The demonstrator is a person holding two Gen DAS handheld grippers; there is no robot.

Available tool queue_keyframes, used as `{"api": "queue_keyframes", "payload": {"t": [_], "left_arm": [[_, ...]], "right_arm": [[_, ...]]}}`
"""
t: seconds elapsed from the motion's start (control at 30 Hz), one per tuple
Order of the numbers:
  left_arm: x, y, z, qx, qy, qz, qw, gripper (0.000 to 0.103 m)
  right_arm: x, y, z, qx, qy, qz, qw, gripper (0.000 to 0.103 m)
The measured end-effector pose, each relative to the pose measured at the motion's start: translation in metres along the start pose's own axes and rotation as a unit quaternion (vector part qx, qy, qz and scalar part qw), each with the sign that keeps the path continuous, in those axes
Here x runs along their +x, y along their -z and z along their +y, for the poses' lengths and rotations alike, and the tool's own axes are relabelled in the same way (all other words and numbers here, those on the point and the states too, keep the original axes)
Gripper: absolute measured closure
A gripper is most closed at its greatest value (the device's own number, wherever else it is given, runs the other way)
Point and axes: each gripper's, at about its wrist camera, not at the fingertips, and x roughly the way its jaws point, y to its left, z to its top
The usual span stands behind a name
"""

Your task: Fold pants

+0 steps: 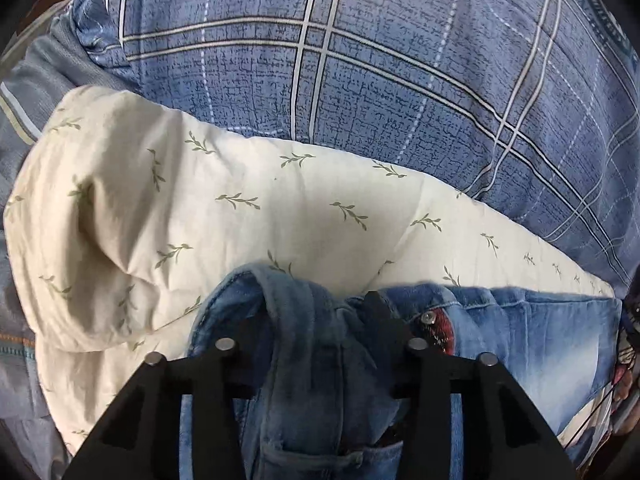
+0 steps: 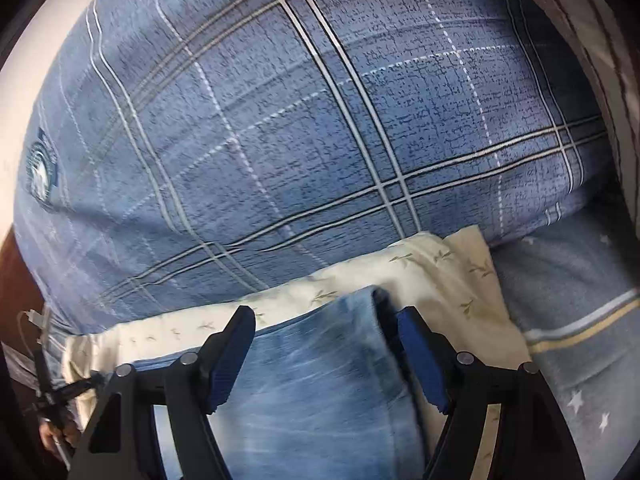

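Note:
The pants are light blue washed jeans (image 1: 540, 328) lying on a cream leaf-print quilt (image 1: 240, 208). In the left wrist view a bunched thick part of the jeans (image 1: 308, 340) sits between the fingers of my left gripper (image 1: 316, 320), which is shut on it; a metal button and red patch (image 1: 440, 322) show beside the right finger. In the right wrist view my right gripper (image 2: 326, 332) is open, its blue-padded fingers (image 2: 420, 356) straddling a folded edge of the jeans (image 2: 320, 380) without pinching it.
A large blue plaid pillow or duvet (image 1: 400, 80) rises just behind the quilt, also in the right wrist view (image 2: 300, 120). A blue sheet with stars and stripes (image 2: 580, 320) lies to the right. A white cable (image 2: 34, 316) lies at the left edge.

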Motion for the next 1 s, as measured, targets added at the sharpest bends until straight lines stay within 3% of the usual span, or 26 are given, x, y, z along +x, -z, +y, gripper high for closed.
{"api": "queue_keyframes", "payload": {"t": [0.1, 0.2, 0.23, 0.3, 0.33, 0.37, 0.7, 1.0], "left_arm": [[0.001, 0.001, -0.001, 0.008, -0.006, -0.014, 0.9998, 0.060], [0.006, 0.003, -0.006, 0.015, -0.012, -0.019, 0.9996, 0.072], [0.003, 0.003, -0.007, 0.015, -0.011, -0.022, 0.9996, 0.075], [-0.012, 0.002, -0.013, 0.013, -0.001, -0.037, 0.9992, 0.090], [-0.021, 0.002, -0.013, 0.012, 0.004, -0.049, 0.9987, 0.094], [-0.030, 0.003, -0.013, 0.011, 0.011, -0.058, 0.9982, 0.094], [-0.153, 0.042, 0.001, 0.022, 0.091, -0.147, 0.9847, 0.094], [-0.227, 0.151, 0.044, 0.030, 0.111, -0.163, 0.9799, 0.094]], "right_arm": [[0.008, -0.002, 0.000, 0.005, 0.001, -0.010, 1.000, 0.026], [0.027, -0.001, 0.003, -0.007, 0.027, 0.006, 1.000, 0.027], [0.033, 0.000, 0.004, -0.011, 0.036, 0.012, 0.999, 0.032], [0.039, 0.002, 0.007, -0.027, 0.063, 0.015, 0.998, 0.067], [0.035, 0.003, 0.008, -0.026, 0.057, 0.009, 0.998, 0.070], [0.027, 0.005, 0.010, -0.027, 0.048, -0.003, 0.998, 0.079], [-0.091, 0.037, 0.034, -0.050, 0.011, -0.096, 0.994, 0.082], [-0.176, 0.122, -0.001, -0.016, -0.013, -0.113, 0.993, 0.082]]}}
